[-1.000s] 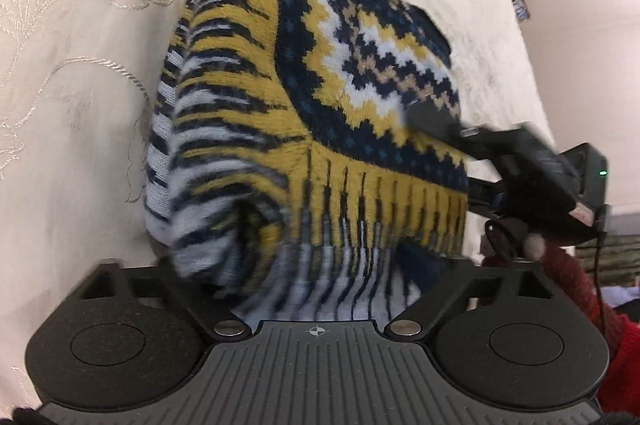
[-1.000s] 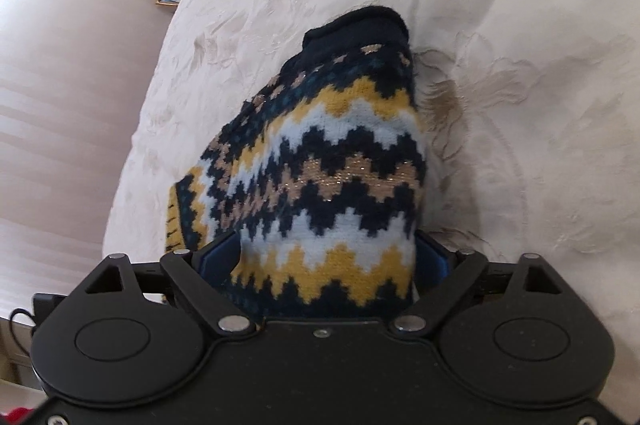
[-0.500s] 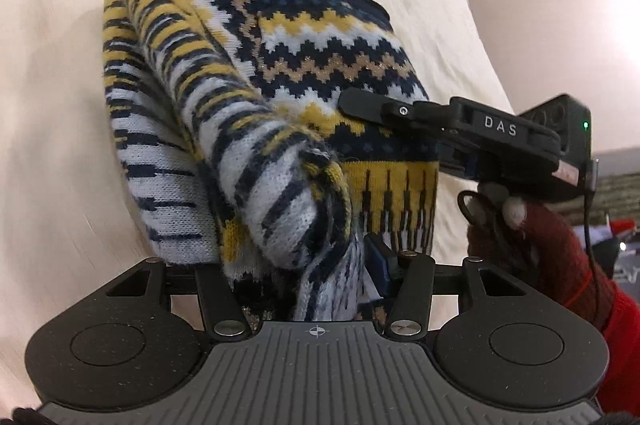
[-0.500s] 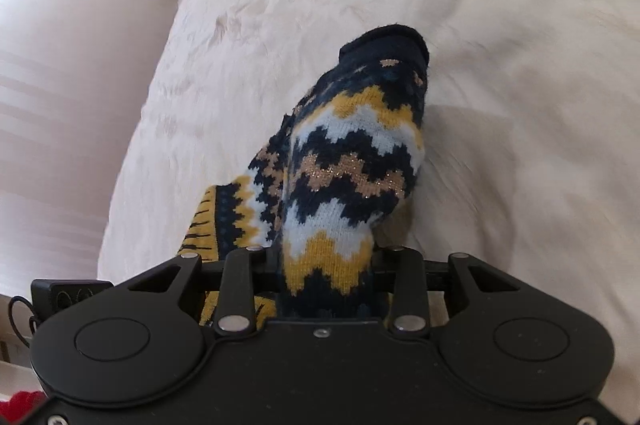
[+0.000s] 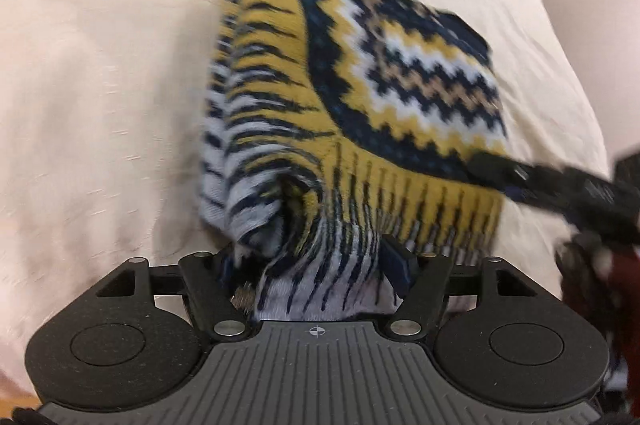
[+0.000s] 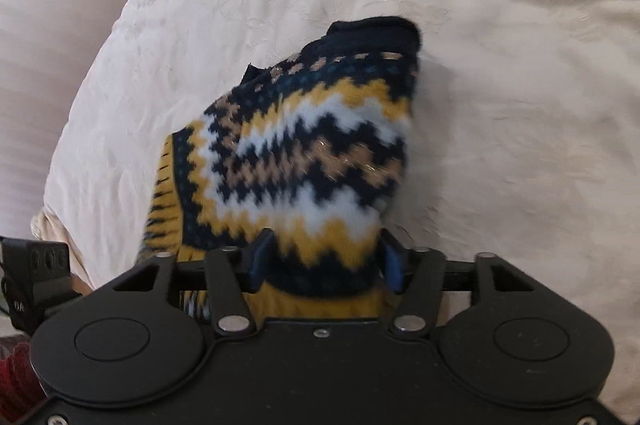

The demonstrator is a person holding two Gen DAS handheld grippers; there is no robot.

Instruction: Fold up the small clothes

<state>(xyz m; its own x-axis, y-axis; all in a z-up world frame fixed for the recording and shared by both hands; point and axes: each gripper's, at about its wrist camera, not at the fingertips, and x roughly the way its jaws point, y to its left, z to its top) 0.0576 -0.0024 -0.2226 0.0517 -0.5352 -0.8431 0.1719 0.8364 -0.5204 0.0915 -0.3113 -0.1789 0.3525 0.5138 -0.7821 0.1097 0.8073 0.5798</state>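
From my left hand-held gripper [image 5: 316, 265] the knitted garment [image 5: 352, 97] lies on the bedspread [image 5: 100, 65] straight ahead, its near hem running in between the fingers. My right hand-held gripper [image 6: 324, 261] sits at the garment's right edge, with cloth between its fingers too, and bare bedspread stretches left and beyond.

A cream bedspread [image 6: 500, 73] fills both views, its cloth softly wrinkled and worked with faint embroidered swirls that show best in the right wrist view. On it sits one knitted sweater [image 6: 304, 161], bunched into a heap, navy, yellow, white and tan in zigzag bands, with a dark collar at its far end. From the left wrist view the same sweater [image 5: 360, 97] shows its striped inside. The bedspread's [image 5: 100, 65] edge curves away at the left of the right wrist view.
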